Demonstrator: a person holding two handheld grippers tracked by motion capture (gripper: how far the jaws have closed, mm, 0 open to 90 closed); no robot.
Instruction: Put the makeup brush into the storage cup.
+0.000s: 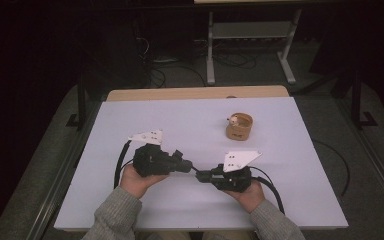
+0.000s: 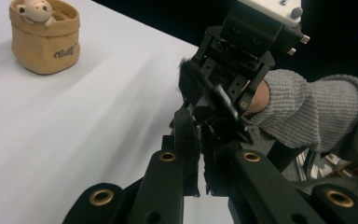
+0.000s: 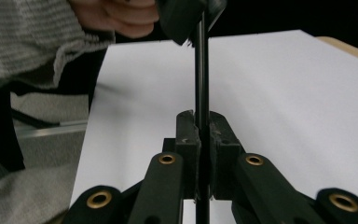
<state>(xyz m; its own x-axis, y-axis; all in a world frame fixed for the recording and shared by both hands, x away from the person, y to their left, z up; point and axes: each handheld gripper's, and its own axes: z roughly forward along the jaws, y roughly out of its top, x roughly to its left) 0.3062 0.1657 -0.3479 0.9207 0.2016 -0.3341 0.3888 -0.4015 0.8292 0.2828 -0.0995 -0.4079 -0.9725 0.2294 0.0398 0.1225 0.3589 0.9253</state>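
We hold a thin black stick between both hand-held grippers above the white surface [image 1: 130,210].

The left hand-held gripper [image 1: 185,165] and the right hand-held gripper [image 1: 203,175] are each clamped on the thin black stick [image 3: 201,70], mid-handover by our reading; next, one should let go. A tan pouch [image 1: 239,126] sits well apart.

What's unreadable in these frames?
- Thin black rod: far end hidden by left gripper, right gripper view; too small in high view.
- Left gripper: what its shut jaws clamp is dark and blurred, left gripper view.
- Pouch lettering: too small.
- Pouch contents: too small, high view.
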